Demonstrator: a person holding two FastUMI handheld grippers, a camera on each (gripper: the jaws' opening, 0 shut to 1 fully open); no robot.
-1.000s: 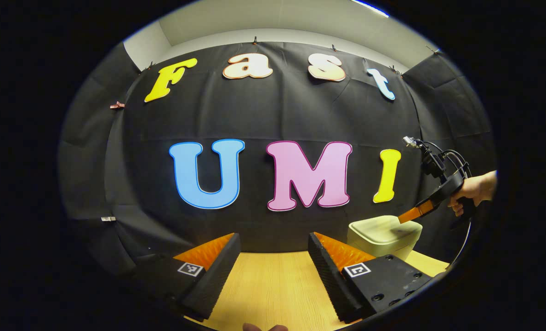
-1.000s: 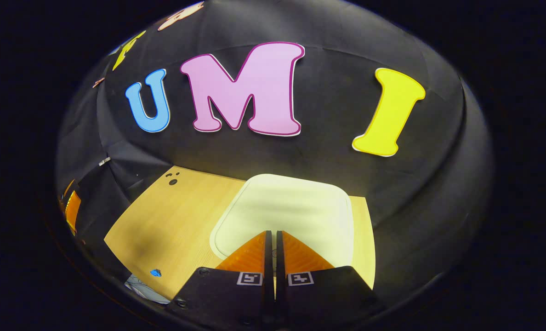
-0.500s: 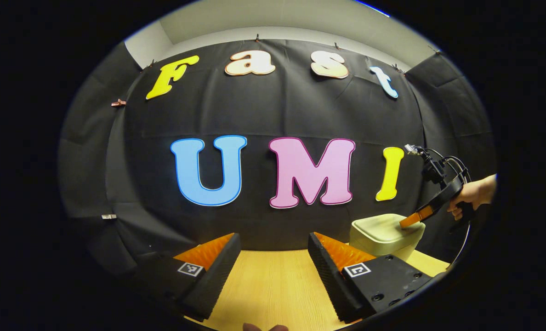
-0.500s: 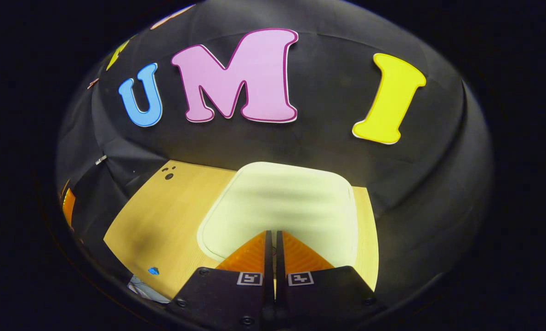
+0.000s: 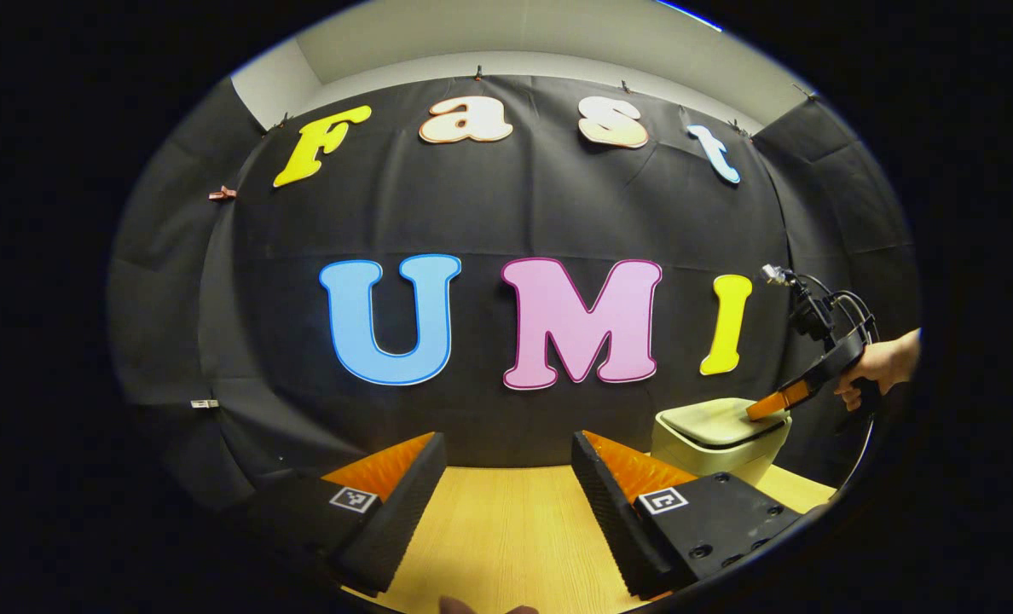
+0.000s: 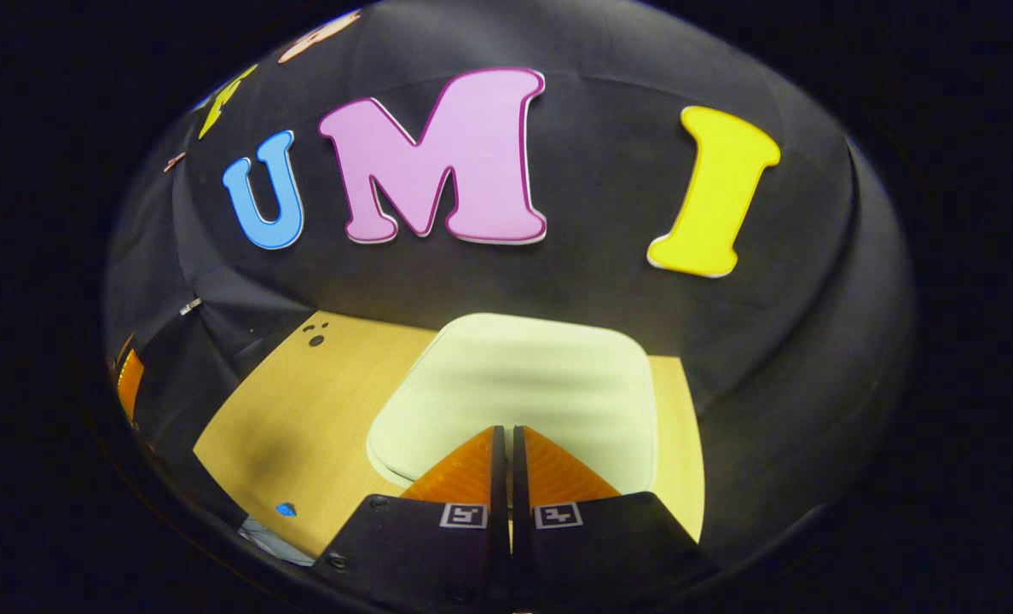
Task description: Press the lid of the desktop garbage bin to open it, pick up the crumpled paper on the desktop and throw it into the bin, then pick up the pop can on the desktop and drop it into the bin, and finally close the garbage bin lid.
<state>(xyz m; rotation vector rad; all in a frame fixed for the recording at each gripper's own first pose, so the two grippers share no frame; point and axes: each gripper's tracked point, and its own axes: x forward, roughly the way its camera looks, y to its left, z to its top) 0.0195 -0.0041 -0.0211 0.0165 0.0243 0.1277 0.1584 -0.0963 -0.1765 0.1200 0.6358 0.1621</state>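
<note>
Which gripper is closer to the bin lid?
The right gripper: its closed tips are at the lid. The left gripper hangs open over the table, well aside.

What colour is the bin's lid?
Pale cream-green lid, plain, clearest in the right gripper view.

Matt plastic lid (image 6: 523,384), wood-grain desktop (image 6: 302,409)

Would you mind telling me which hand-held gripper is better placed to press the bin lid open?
The right hand-held gripper: its fingers are together and its tip sits on the bin lid. The left hand-held gripper is open, off to the side above the wooden table.
</note>
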